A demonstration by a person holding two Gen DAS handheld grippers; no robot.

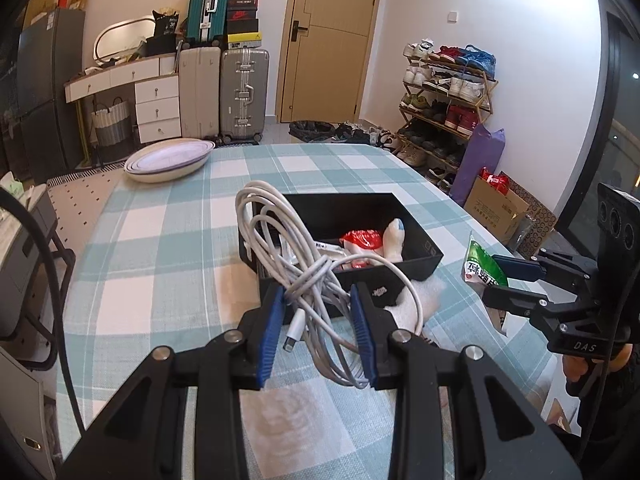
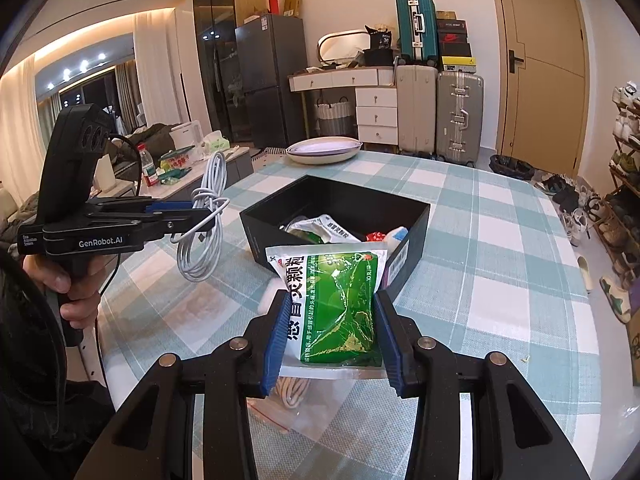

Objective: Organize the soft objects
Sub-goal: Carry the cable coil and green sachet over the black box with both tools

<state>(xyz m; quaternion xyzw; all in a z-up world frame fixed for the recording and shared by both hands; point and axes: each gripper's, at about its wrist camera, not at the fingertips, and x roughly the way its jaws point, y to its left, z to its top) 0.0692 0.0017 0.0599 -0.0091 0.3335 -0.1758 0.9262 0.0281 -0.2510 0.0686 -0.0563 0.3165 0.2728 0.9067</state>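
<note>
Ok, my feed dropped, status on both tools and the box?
Left tool shut on white cable, near box. Right tool shut on green sachet. Black box open, part filled. Nothing blocking it.

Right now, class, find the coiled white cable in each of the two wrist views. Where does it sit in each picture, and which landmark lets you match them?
Left wrist view: the white cable is at lower centre, held between the fingers of the left gripper.
Right wrist view: the white cable hangs at centre left from the left gripper.
Shared landmark: the black box on the checked tablecloth.
</note>
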